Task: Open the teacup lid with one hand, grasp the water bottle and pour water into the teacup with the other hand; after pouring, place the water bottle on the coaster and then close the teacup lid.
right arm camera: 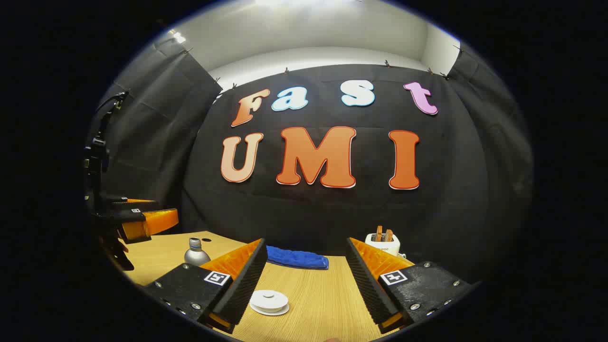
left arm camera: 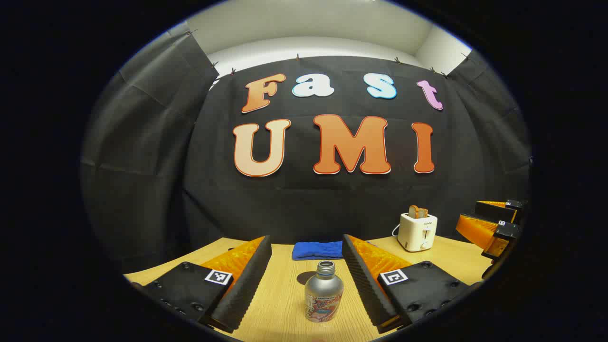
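Left claw [left arm camera: 306,270] gapes around the bottle [left arm camera: 323,294], untouched; right claw [right arm camera: 304,280] released near the lidded teacup [right arm camera: 269,301]; an off-centre squeeze could topple the bottle across the counter [left arm camera: 280,304].

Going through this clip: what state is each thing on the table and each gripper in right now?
Left gripper: open, bottle between its fingers, untouched.
Right gripper: open, holding nothing.
Bottle: upright, cap off.
Teacup: lid on.
Toaster: bread sticking up from its slots.
Blue cloth: lying folded at the back.
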`<state>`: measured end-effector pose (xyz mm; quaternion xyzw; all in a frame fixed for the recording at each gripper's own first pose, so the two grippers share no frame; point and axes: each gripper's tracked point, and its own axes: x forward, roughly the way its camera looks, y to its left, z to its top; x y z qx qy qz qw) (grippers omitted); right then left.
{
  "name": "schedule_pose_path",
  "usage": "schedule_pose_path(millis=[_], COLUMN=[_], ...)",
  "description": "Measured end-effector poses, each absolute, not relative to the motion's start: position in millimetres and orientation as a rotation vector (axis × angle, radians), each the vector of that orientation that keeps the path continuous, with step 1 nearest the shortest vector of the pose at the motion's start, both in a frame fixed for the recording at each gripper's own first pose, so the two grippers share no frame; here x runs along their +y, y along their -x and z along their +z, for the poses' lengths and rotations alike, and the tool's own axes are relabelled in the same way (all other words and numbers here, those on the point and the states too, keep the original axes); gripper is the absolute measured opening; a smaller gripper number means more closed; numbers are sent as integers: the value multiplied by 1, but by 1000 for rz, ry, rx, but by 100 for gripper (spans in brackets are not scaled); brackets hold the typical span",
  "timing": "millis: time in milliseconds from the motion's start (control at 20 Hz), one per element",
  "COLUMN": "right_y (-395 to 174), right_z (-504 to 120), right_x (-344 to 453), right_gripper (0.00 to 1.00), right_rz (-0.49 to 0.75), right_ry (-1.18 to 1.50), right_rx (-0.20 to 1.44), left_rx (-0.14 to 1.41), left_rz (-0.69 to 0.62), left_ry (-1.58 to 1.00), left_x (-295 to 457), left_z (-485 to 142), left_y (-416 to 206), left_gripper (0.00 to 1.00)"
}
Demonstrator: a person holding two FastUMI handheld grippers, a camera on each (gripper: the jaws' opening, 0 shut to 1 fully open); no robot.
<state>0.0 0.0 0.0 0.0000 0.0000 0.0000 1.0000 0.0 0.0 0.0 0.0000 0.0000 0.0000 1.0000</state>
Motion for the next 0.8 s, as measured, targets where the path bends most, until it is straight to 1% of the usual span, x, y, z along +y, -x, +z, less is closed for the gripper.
schedule_pose_path(millis=[550,600,650,800], right_y=[-1,-1,-2,-6], right_z=[-1,-2,-2,-5], right_x=[-8,-8,-7,-6], right_gripper=[99,99,99,99], right_rz=[-11,-10,-7,-7], right_ry=[-4,-9,-13,-11], right_rx=[11,13,15,24], left_rx=[43,47,52,54], left_rz=[-17,-28,-31,-26], left_ry=[22,35,37,34], left_x=[-12,-15,-16,-13], left_z=[-15,-16,-18,-18], left_y=[-3,-3,-4,-3], left_gripper=[100,94,100,100])
